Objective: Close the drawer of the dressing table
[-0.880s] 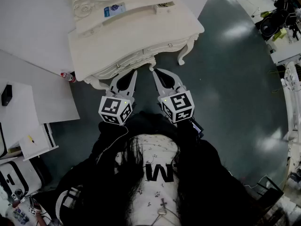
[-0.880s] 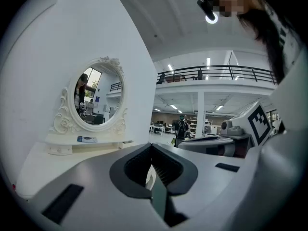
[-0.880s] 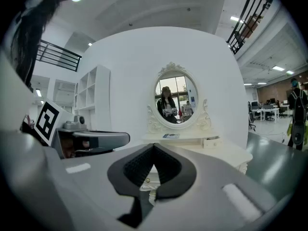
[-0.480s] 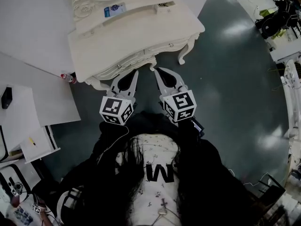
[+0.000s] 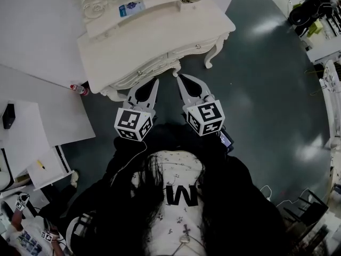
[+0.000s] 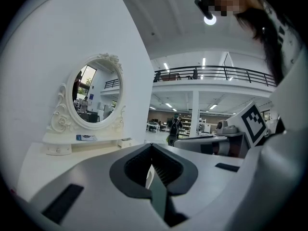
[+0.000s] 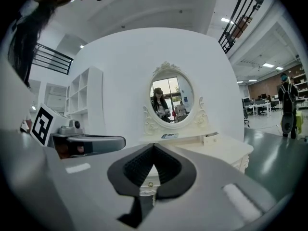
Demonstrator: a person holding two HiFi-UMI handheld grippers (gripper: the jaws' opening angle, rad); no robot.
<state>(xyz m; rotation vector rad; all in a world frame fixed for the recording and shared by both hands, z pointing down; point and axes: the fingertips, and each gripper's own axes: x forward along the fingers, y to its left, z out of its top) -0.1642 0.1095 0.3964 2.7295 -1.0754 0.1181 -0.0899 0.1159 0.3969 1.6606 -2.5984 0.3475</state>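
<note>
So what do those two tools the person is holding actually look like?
Both the left tool and right tool are pale grey, tapering to pointed tips lined with dark ribbed pads. Each carries a white cube with black square markers. The person's sleeves are black.

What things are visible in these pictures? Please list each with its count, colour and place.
dressing table: one, cream, top centre of the head view
oval mirror: one, cream carved frame, at the table's back
drawer knobs: two, pale metal, on the table's front
card: one, blue and white, on the table's raised shelf
small bottle: one, red cap, on the floor left of the table
floor: dark grey-green, glossy
left gripper: one, grey-white, shut, empty, near the table's front
right gripper: one, grey-white, shut, empty, beside it
</note>
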